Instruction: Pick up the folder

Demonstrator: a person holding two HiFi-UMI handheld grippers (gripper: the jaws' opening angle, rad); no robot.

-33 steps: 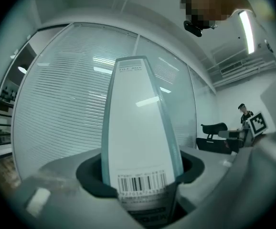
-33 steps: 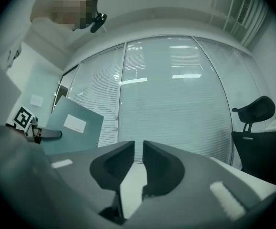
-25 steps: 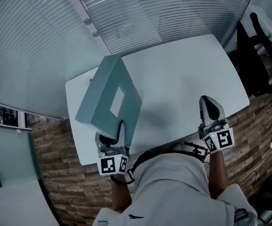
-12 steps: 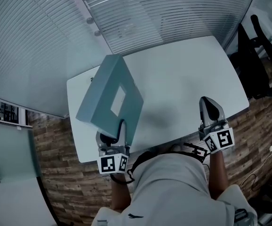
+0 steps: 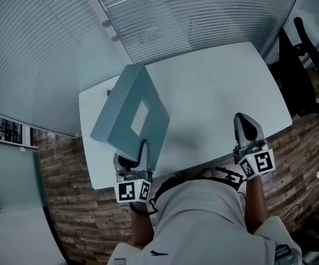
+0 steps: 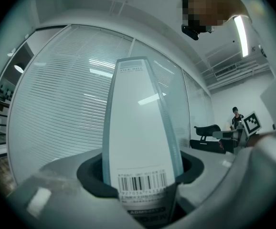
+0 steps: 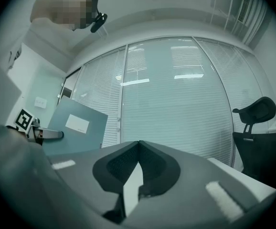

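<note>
The folder [image 5: 129,117] is a thick grey-blue box file with a white label on its side. It stands lifted and tilted over the left part of the white table [image 5: 214,87]. My left gripper [image 5: 133,159] is shut on its lower end. In the left gripper view its white spine [image 6: 140,137] with a barcode rises between the jaws of my left gripper [image 6: 140,175]. My right gripper [image 5: 246,127] is shut on nothing, level over the table's front right edge. The right gripper view shows its own closed jaws [image 7: 138,149] and, at far left, the folder [image 7: 76,125].
A glass wall with blinds runs behind the table. A black office chair [image 5: 300,54] stands to the right, and shows again in the right gripper view [image 7: 257,123]. Wood-pattern floor surrounds the table. A person [image 6: 235,116] stands far off.
</note>
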